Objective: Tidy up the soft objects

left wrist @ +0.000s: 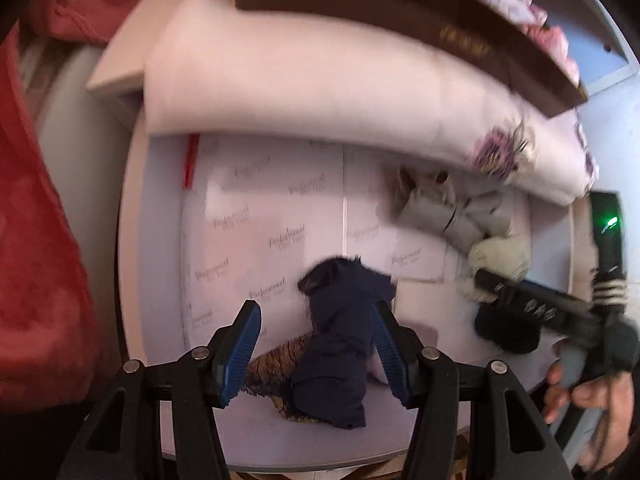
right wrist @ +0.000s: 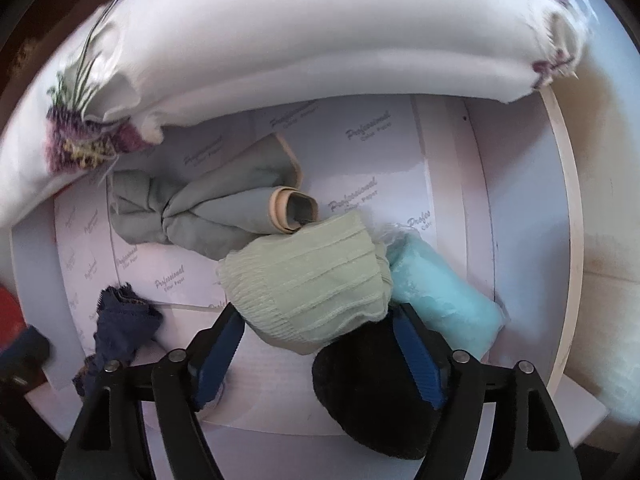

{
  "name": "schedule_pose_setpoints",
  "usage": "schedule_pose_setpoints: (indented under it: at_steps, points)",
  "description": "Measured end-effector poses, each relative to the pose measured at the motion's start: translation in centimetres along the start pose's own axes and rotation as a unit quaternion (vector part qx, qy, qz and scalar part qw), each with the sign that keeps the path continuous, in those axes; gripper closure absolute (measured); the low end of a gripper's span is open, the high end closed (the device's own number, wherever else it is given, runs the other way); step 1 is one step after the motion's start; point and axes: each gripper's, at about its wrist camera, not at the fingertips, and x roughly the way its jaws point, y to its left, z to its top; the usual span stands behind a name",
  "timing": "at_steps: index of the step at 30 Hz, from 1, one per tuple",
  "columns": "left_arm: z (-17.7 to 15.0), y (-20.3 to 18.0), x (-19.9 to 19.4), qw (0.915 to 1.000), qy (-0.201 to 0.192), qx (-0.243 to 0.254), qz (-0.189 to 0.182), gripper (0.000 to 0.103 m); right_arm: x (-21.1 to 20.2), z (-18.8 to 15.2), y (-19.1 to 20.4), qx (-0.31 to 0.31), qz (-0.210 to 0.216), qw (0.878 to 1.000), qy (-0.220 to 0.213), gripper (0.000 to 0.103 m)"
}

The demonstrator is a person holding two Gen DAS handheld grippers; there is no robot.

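Pillow behind rolled cloths, w/ sock to their left.

Navy cloth; grey bundle; pale green ribbed cloth. Turquoise roll. White pillow, purple floral print.

Both grippers, the left gripper and the right gripper, share black frames, silver screws and ribbed blue pads; a green light glows at right edge.

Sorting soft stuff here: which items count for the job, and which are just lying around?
Job items:
navy cloth
grey knotted cloth
pale green knit
turquoise bundle
black knit

Lying about:
white floral pillow
brown box
red fabric
printed liner paper
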Motion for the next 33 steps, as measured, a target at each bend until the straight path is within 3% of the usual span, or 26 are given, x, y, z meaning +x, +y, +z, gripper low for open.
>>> schedule_pose_setpoints:
  at_steps: [12,21,33]
  points:
    - [-1.2,-0.9,4.0,0.9973,0.064,0.035,0.010,0.041,-2.0,0.7,-2.8,0.047,0.026,0.998,-0.026,0.017]
    - [-2.2,-1.3,5.2,0.9957,0.078,0.048,0.014,0.038,-4.7,0.4,-3.5,0.053,0.043,0.996,-0.054,0.010]
    - [-2.5,-2.2,6.5,0.9941,0.076,0.074,0.023,0.034,-4.7,0.4,-0.5,-0.024,0.016,0.998,-0.052,0.009]
